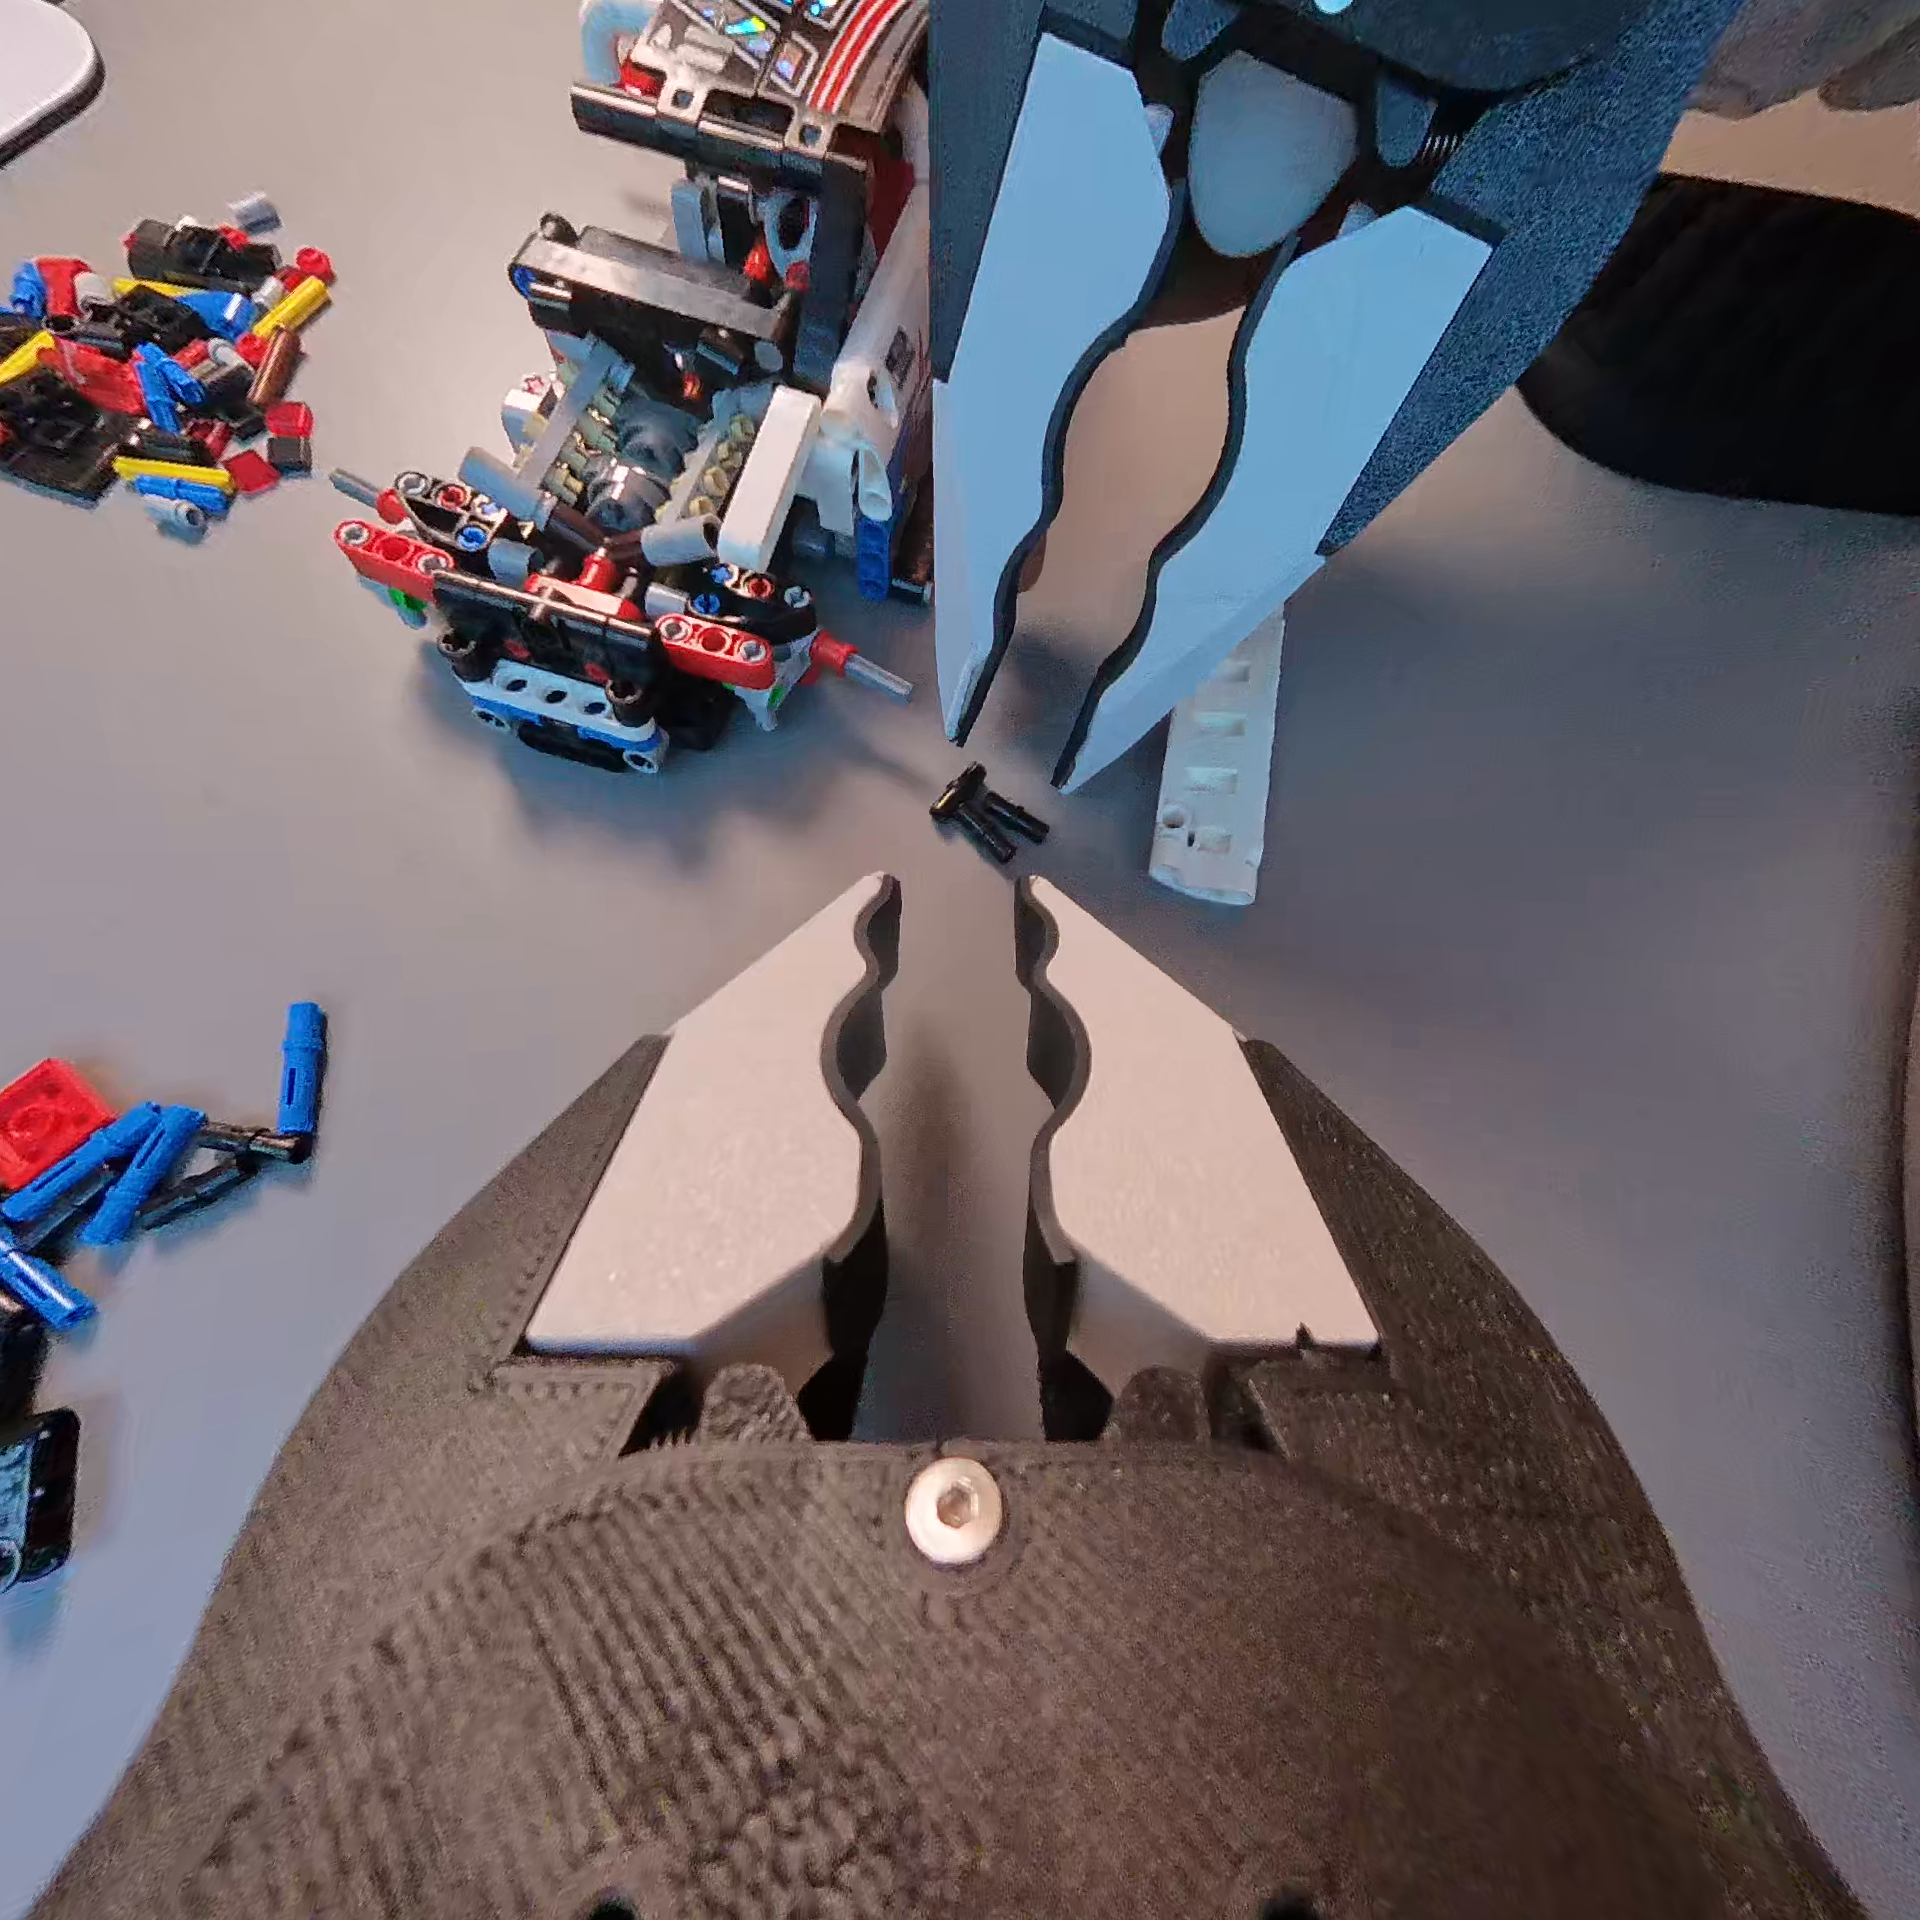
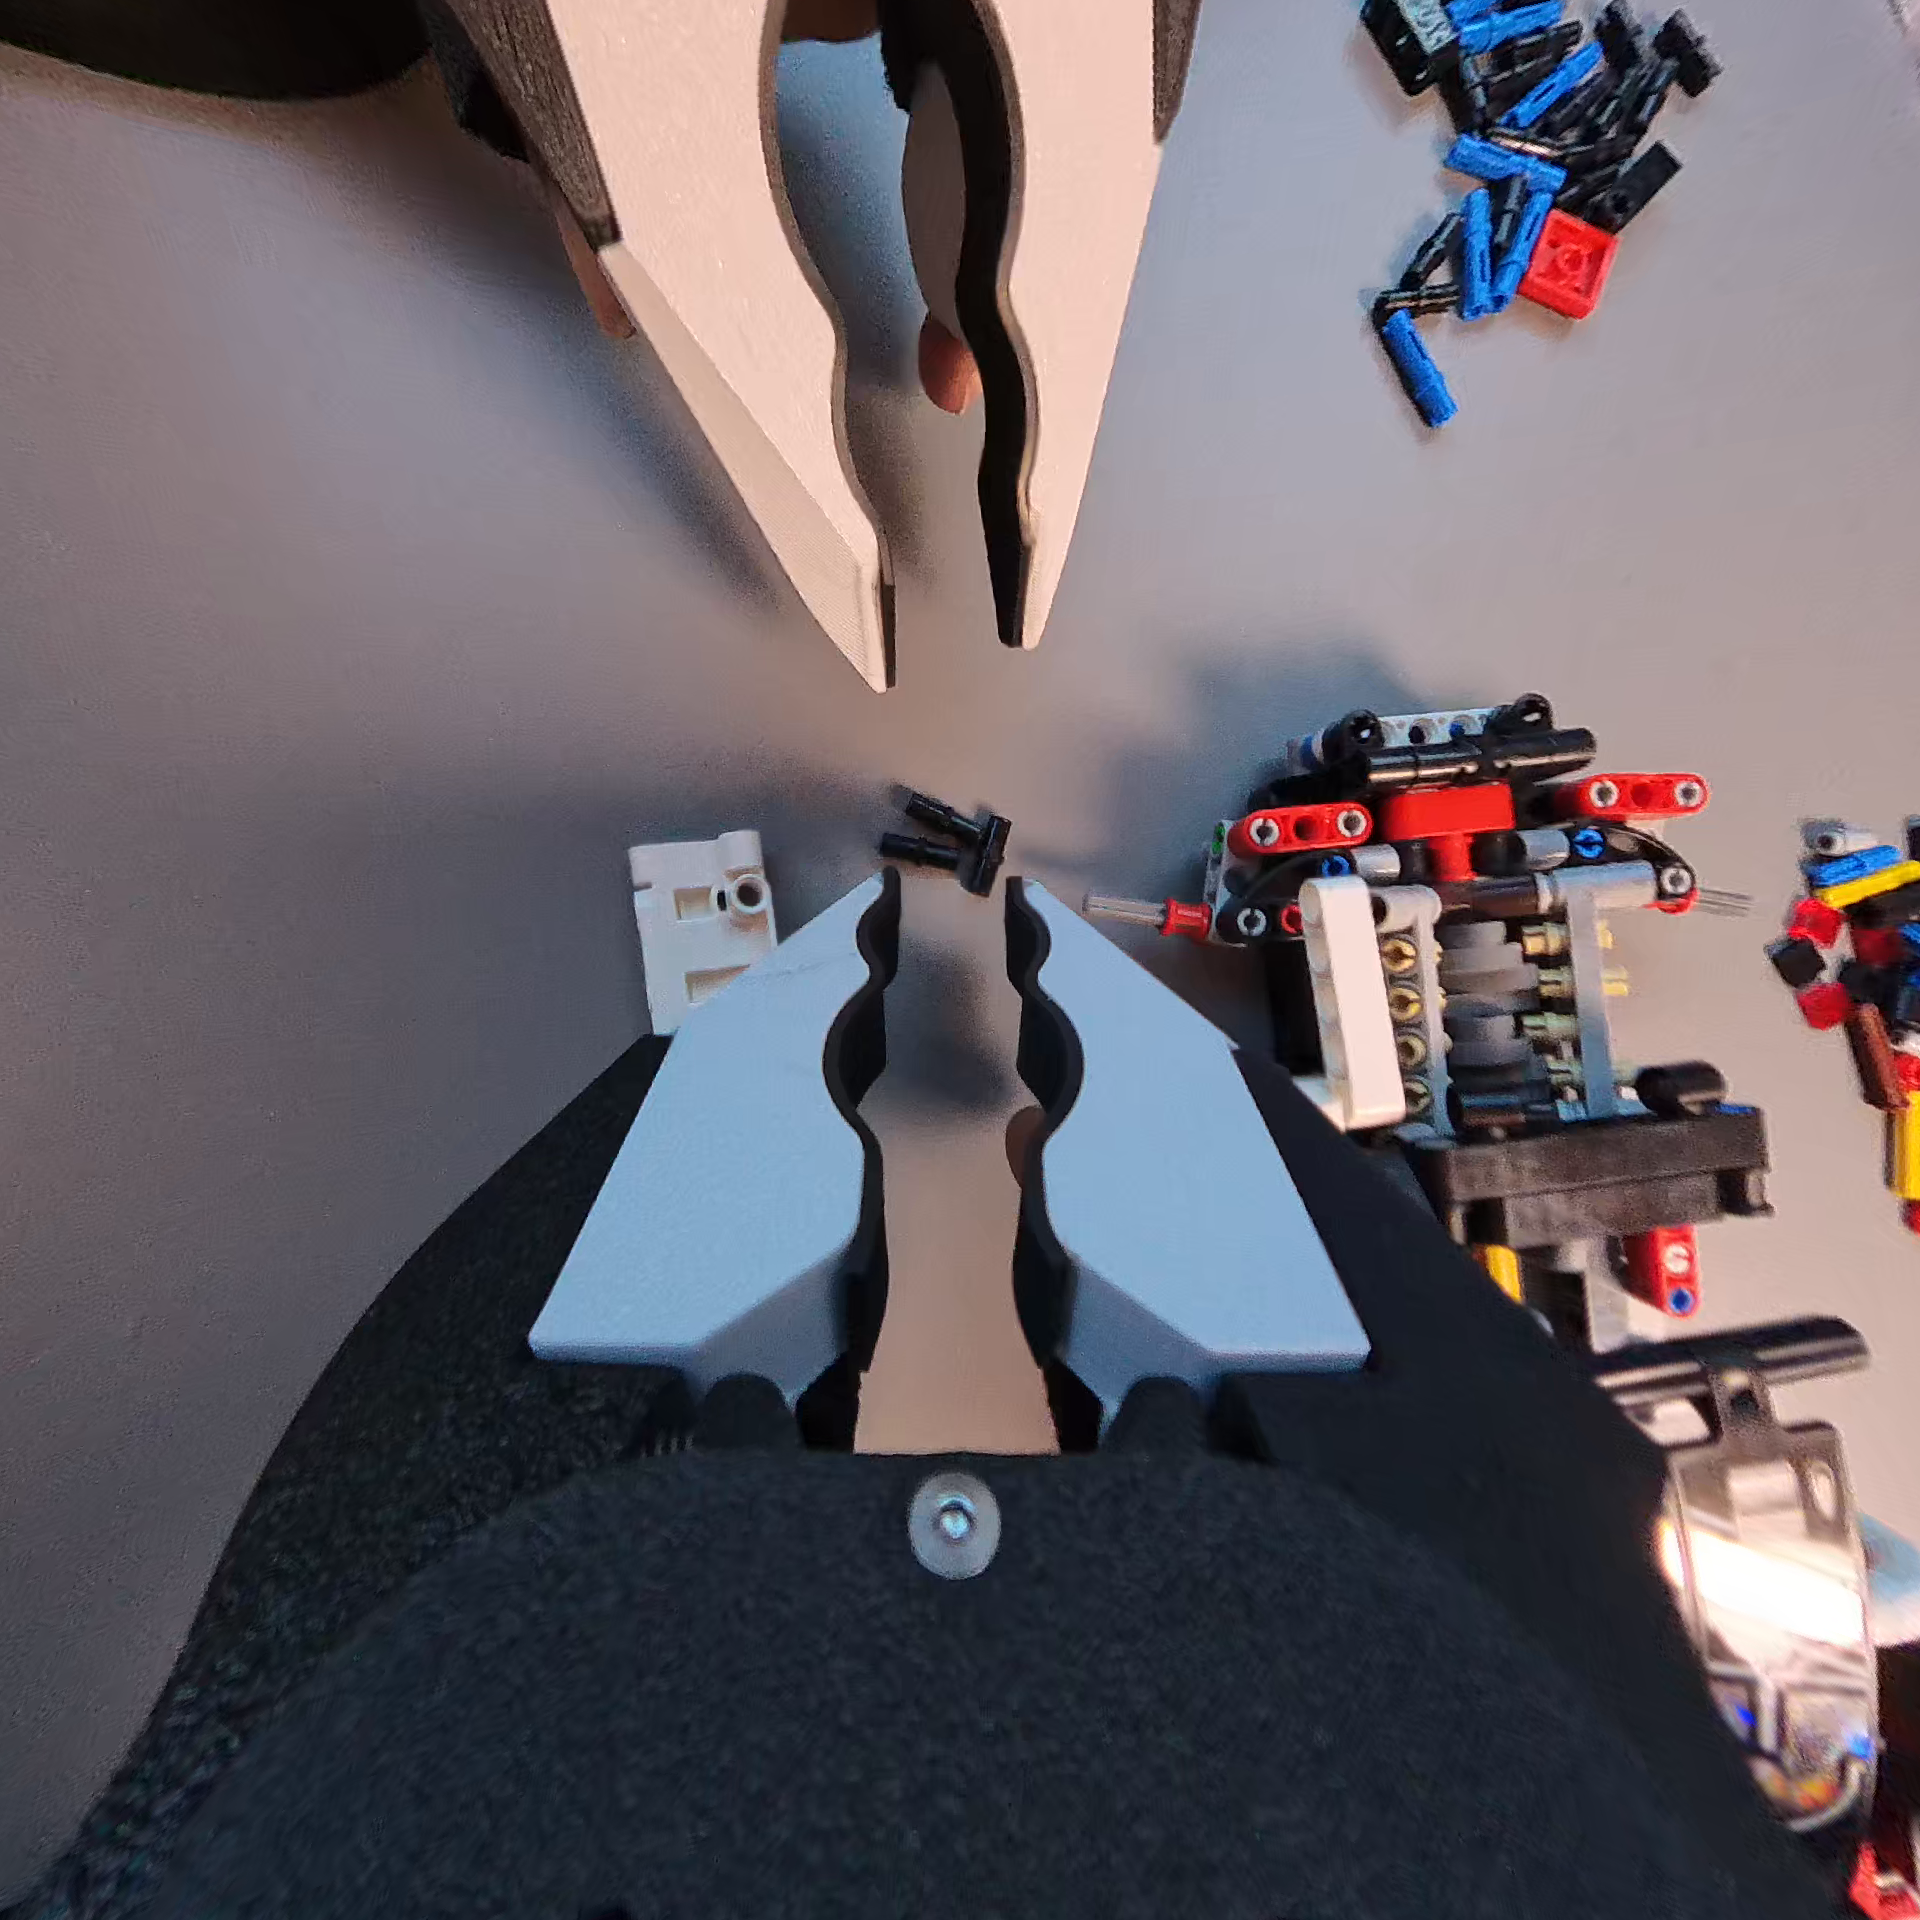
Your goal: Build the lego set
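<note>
A small black pin connector lies on the grey table between the two grippers; it also shows in the right wrist view. My left gripper is open and empty, tips just short of the connector. My right gripper is open and empty, tips right at the connector from the opposite side; it shows in the left wrist view. The left gripper shows in the right wrist view. A white beam lies beside the connector, partly under the right gripper. The half-built car stands to the left.
A pile of loose coloured pieces lies far left. Blue and black pins with a red plate lie at the near left, also in the right wrist view. A dark object sits at right. My two grippers' fingertips are within a few centimetres of each other.
</note>
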`<state>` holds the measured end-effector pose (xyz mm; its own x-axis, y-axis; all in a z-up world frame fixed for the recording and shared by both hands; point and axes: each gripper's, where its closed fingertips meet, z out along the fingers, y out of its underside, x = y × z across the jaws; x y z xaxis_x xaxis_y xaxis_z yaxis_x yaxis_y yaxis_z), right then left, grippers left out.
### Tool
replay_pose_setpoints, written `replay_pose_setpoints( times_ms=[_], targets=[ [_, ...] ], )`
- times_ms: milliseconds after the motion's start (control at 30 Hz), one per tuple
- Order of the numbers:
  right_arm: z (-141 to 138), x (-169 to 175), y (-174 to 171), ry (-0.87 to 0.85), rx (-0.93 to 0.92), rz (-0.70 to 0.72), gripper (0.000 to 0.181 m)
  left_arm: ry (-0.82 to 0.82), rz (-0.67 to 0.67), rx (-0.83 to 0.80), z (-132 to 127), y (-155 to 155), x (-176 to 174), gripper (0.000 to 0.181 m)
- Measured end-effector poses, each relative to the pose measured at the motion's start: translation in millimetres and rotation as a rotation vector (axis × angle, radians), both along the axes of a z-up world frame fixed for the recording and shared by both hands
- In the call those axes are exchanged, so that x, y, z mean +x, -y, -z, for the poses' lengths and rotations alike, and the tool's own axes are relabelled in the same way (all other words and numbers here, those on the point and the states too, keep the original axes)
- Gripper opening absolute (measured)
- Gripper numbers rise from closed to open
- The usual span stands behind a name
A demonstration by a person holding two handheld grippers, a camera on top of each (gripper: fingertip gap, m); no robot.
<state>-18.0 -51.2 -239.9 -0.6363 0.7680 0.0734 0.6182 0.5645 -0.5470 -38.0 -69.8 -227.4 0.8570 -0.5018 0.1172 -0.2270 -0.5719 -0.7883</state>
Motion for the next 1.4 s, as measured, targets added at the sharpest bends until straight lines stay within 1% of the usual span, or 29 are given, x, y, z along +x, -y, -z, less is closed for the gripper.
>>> replay_pose_setpoints(
  times_ms=[67,167,367,433,567,667,700,733,800,867,967,1100,1167,1300,1400],
  targets=[
    [4.8,-2.8,2.4,0.019,0.015,0.002,0.021,-0.035,0.007,-0.015,7.4,0.5,-0.1,0.020],
    [9.0,-5.6,0.0,0.020,0.039,0.004,0.019,-0.073,0.022,-0.024,14.1,1.3,1.1,0.018],
    [10.3,-7.0,-0.9,0.035,-0.036,0.024,0.008,-0.069,0.028,-0.017,13.8,0.8,2.0,0.017],
    [10.5,-8.8,-1.5,0.024,-0.035,0.024,0.002,-0.067,0.039,-0.014,13.5,1.5,3.7,0.017],
    [9.5,-8.3,-1.3,0.005,-0.017,0.002,0.001,-0.076,0.065,0.009,11.6,2.0,7.5,0.018],
    [-14.4,-1.9,9.4,-0.066,-0.086,-0.046,0.001,-0.051,0.083,0.096,-3.5,-0.8,13.0,0.019],
    [-22.7,0.4,10.0,-0.093,-0.076,-0.054,0.001,-0.029,0.101,0.128,-10.8,-0.5,17.4,0.019],
    [-29.5,3.1,10.7,-0.117,-0.060,-0.065,0.001,-0.002,0.122,0.158,-18.0,0.5,22.8,0.016],
    [-40.4,9.7,18.1,-0.136,-0.090,-0.077,0.001,0.039,0.163,0.203,-29.2,3.2,32.5,0.010],
    [-43.3,15.0,21.4,-0.148,-0.081,-0.086,0.001,0.057,0.185,0.238,-36.8,4.8,39.0,0.008],
    [-47.2,19.6,28.1,-0.169,-0.100,-0.094,0.001,0.041,0.209,0.245,-36.4,7.1,44.4,0.003],
    [-50.3,23.3,29.9,-0.179,-0.108,-0.088,0.001,0.044,0.225,0.256,-39.4,8.8,48.0,0.003],
    [-58.6,23.1,30.3,-0.219,-0.150,-0.072,0.001,0.100,0.221,0.280,-47.7,8.9,48.1,0.002],
    [-92.0,21.2,33.7,-0.384,-0.352,-0.012,0.002,0.414,0.218,0.298,-78.9,11.6,48.3,0.002],
    [-110.1,23.6,38.8,-0.485,-0.425,-0.010,0.002,0.578,0.246,0.291,-93.6,16.1,53.2,0.002]
  ],
)
